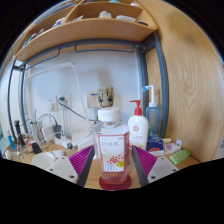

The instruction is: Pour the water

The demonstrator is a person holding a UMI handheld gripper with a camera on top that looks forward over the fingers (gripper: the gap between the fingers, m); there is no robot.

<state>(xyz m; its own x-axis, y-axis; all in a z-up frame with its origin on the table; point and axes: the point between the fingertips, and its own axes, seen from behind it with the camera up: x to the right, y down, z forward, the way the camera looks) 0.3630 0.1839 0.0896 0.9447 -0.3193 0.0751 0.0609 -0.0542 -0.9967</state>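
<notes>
The bottle (113, 150) stands clamped upright between the pink pads (84, 158) of the tool (113, 160), with a red-capped pump dispenser (138, 125) just beyond on the counter (172, 168).

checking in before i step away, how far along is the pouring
Done: the gripper has reached the clear bottle, which stands upright between its fingers, just ahead of the pump bottle. In hand: closing on it; whether the pads already press is unclear. Left: lifting, tilting and pouring; no receiving cup is identifiable.
</notes>
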